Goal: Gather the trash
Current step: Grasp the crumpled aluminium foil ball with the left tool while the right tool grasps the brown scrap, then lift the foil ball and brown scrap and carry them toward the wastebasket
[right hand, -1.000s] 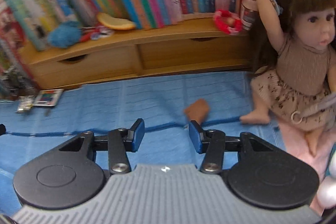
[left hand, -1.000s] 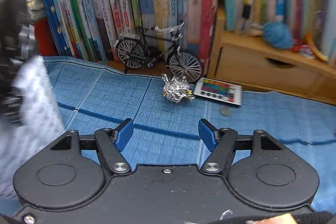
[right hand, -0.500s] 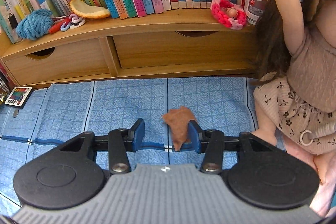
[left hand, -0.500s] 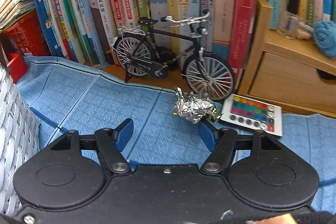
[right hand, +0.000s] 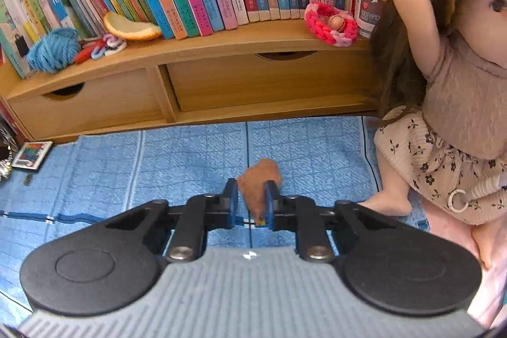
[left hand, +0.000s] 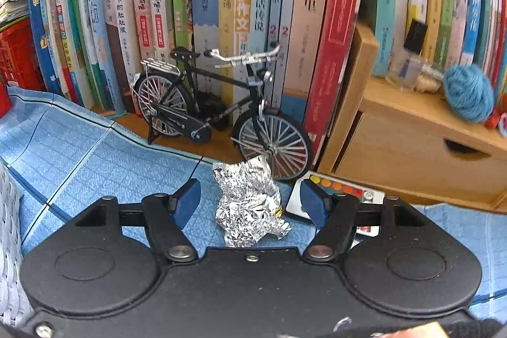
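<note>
Left claw point(left hand: 250, 203) hangs released over the blue mat point(left hand: 95, 160), its blue pads either side of a crumpled foil ball point(left hand: 248, 205) and clear of it — a toy bicycle point(left hand: 221, 106) stands just beyond, a small remote point(left hand: 345, 192) to the right. Right claw point(right hand: 251, 201) is closing on a brown scrap point(right hand: 258, 179) lying on the mat, near the doll point(right hand: 450, 103) at right.
</note>
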`<state>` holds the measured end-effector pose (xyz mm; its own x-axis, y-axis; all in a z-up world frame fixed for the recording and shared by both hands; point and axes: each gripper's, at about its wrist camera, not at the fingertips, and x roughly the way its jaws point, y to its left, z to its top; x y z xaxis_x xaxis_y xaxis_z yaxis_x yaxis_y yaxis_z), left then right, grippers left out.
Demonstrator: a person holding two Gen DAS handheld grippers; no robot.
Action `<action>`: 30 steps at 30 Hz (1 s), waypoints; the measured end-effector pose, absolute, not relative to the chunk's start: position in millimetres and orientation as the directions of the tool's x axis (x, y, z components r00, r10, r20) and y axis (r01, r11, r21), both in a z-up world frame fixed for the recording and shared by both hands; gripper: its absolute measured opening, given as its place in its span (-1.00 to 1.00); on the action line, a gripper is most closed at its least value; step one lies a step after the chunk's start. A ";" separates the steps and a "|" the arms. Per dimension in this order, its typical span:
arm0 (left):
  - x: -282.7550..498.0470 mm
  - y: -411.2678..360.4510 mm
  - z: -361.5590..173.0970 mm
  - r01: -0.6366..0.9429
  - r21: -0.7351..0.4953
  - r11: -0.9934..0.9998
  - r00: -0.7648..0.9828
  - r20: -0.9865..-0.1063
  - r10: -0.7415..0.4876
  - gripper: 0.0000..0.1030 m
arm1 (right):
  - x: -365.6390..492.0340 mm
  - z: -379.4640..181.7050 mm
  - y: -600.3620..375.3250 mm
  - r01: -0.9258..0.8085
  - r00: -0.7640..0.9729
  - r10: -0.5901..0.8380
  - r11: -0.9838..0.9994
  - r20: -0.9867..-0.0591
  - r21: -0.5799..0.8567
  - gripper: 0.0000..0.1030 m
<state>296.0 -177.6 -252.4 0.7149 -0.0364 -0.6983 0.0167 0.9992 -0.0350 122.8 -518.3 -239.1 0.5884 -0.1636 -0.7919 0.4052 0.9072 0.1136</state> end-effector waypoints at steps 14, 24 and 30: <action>286.8 -186.7 -249.8 0.084 -0.030 0.996 0.687 -0.722 -0.080 -0.86 | 124.7 -224.5 -490.7 0.345 0.635 -0.126 0.929 -0.762 0.134 -0.31; 261.1 -187.8 -232.4 0.134 -0.036 0.990 0.695 -0.709 -0.120 -0.88 | 134.3 -240.8 -511.3 0.459 0.547 -0.255 0.888 -0.798 0.031 0.39; 252.5 -187.1 -228.0 0.130 -0.063 0.989 0.684 -0.717 -0.136 -0.88 | 134.7 -242.7 -511.1 0.455 0.544 -0.184 0.884 -0.819 0.104 -0.58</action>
